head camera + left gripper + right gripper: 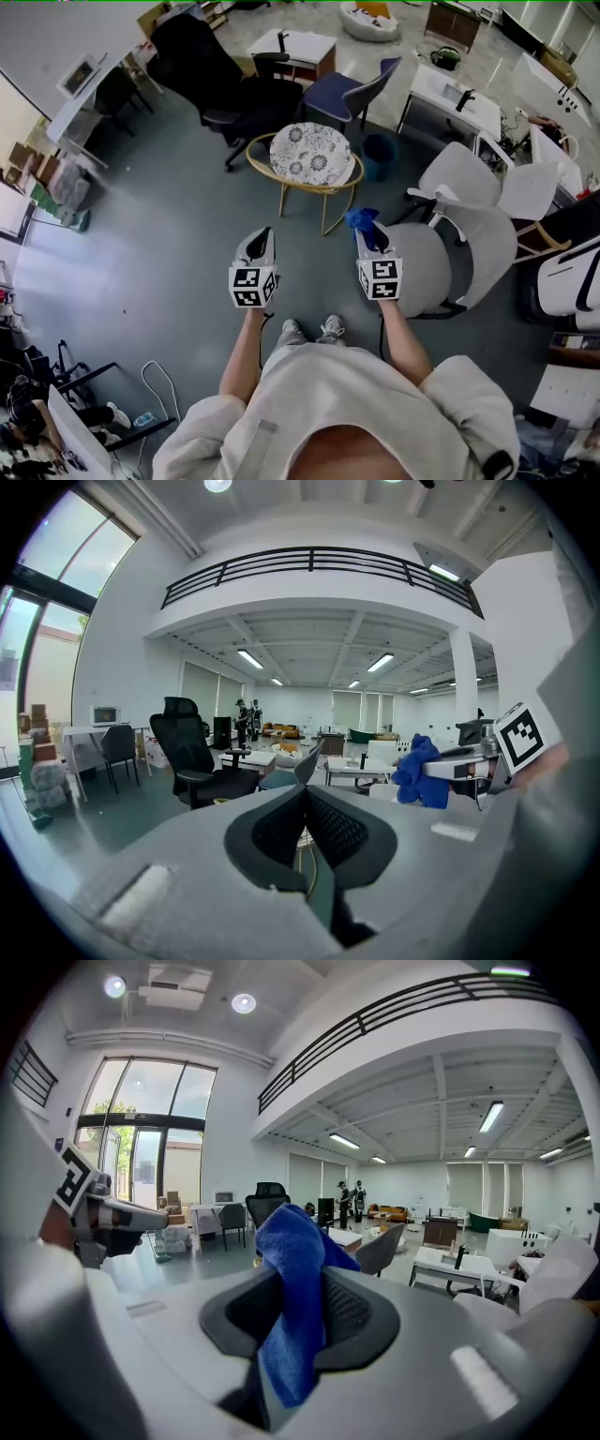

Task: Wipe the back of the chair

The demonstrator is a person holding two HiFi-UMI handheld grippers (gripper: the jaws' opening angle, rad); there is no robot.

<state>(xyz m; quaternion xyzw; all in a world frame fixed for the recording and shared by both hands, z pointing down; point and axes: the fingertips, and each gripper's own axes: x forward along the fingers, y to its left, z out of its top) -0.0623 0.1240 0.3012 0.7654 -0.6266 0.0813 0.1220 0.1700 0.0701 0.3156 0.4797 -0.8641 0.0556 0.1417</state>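
Over grey floor (pixel 169 262), just beside white chair (pixel 487 244).
Blue cloth (pixel 291 1241) clamped in right gripper (pixel 302 1321); left gripper (pixel 307 836) jaws closed together, empty.

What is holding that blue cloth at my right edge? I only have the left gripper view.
Observer: The right gripper is shut on the blue cloth; its own view shows the cloth hanging down between its jaws.
Operator: Is a chair close to it?
Observer: Yes. In the head view a white chair stands just to the right of that gripper, which overlaps the edge of the seat.
Operator: Is the cloth on the chair's back yet?
Observer: No. The head view shows the cloth short of the back, out ahead of the gripper.
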